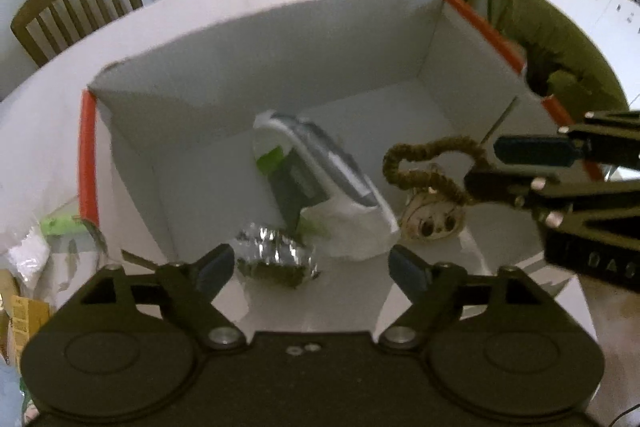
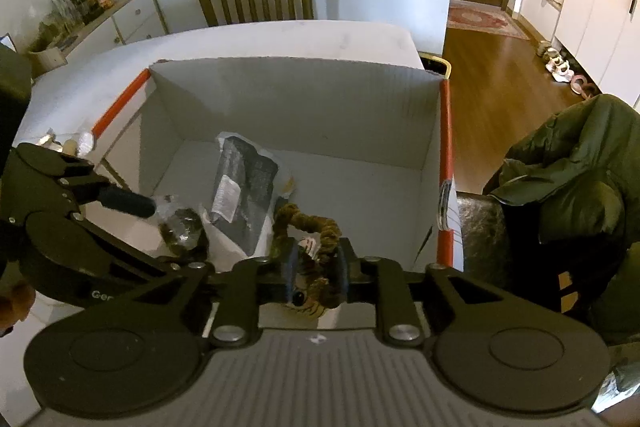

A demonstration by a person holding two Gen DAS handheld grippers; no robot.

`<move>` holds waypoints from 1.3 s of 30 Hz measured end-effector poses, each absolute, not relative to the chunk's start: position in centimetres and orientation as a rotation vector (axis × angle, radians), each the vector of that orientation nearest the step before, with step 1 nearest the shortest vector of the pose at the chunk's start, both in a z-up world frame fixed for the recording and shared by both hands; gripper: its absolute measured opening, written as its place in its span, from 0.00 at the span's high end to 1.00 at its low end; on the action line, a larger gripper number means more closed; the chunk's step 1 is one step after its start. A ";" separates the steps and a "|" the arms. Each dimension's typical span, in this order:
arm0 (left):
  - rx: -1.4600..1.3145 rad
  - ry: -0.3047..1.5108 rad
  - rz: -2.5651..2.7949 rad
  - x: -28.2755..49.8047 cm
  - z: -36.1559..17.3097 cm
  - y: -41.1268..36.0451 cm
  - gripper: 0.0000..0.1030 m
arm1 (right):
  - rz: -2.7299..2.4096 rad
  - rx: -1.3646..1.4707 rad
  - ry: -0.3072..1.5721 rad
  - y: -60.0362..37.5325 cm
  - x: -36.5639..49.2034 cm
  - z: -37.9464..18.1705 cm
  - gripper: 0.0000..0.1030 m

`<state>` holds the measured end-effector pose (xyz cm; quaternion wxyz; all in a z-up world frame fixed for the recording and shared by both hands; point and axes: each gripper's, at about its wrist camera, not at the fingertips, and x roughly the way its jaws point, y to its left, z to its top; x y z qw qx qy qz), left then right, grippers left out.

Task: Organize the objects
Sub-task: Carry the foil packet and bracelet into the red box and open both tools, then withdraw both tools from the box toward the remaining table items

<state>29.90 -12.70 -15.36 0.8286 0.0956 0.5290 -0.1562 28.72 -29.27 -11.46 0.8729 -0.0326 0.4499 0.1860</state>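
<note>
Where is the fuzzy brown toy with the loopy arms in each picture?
Left wrist view: the fuzzy brown toy is right of the middle, inside the white box, held by the right gripper.
Right wrist view: the toy is low in the middle, pinched in the right gripper.
Shared landmark: the box's orange-edged right rim.

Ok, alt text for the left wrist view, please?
Open left gripper hovers over a white box holding a crumpled foil ball and a packaged item. From the right, the right gripper grips a brown pipe-cleaner toy above the box floor.
</note>
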 end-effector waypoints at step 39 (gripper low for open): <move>0.006 0.761 -0.327 18.2 -3.4 1.6 0.00 | 0.482 0.049 0.707 -21.3 17.6 -0.9 0.18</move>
